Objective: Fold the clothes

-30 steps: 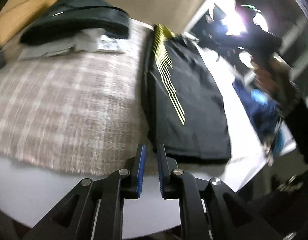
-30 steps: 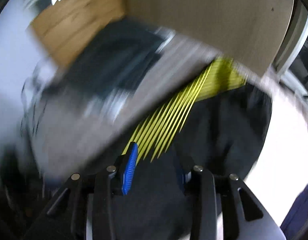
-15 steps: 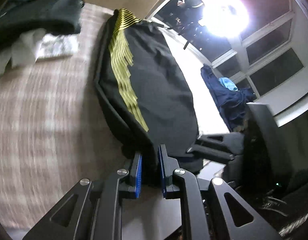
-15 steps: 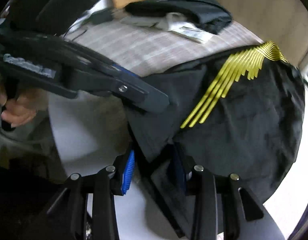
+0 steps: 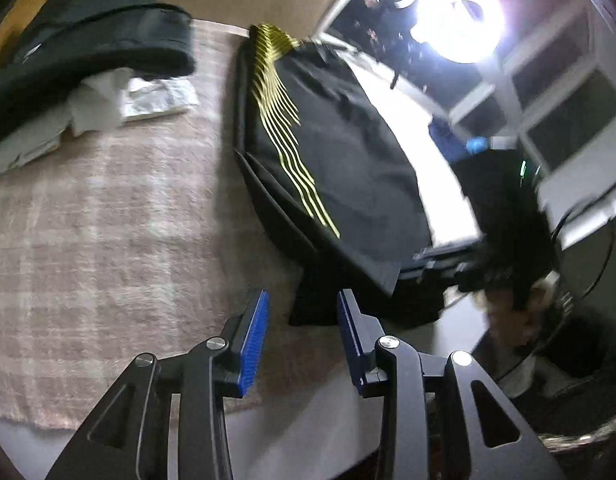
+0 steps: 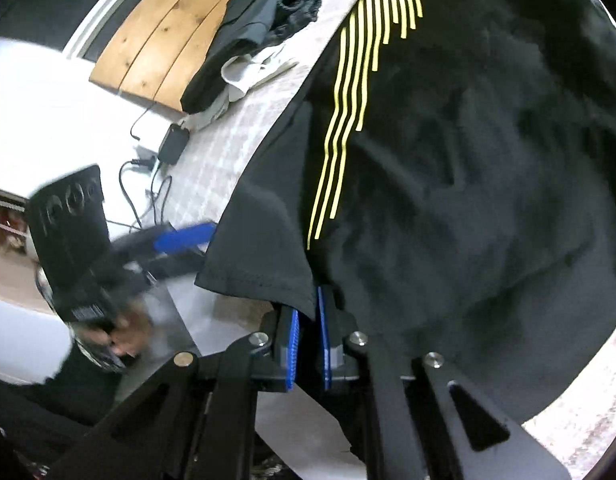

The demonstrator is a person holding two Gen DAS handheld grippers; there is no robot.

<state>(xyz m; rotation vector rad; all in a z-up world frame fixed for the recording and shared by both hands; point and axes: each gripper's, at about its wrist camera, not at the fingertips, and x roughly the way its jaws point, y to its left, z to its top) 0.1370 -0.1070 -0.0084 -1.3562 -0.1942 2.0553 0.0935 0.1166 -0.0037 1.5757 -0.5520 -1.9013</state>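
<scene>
A black shirt [image 5: 348,168] with yellow stripes lies flat on a pink plaid blanket [image 5: 108,220]. In the left wrist view my left gripper [image 5: 304,320] is opening; the corner of a black sleeve [image 5: 320,308] lies loose between its blue fingertips, and the pads stand clear of it. The right wrist view shows my right gripper [image 6: 308,320] closing its blue pads on the edge of the shirt [image 6: 468,160] where the sleeve [image 6: 264,252] folds over. The left gripper [image 6: 200,248] shows blurred beside that sleeve. The right gripper [image 5: 428,264] shows dark at the shirt's near hem.
Folded dark clothes [image 5: 88,52] rest on white items [image 5: 148,96] at the blanket's far end. A wooden board [image 6: 168,40], a charger and cables [image 6: 172,144] lie off the bed's side. Blue clothing [image 5: 448,136] sits near a bright window [image 5: 460,20]. The white mattress edge [image 5: 288,420] is close.
My left gripper has opened and let go of the shirt's edge. My right gripper has dropped to the shirt's near edge and narrowed its jaws on the fabric.
</scene>
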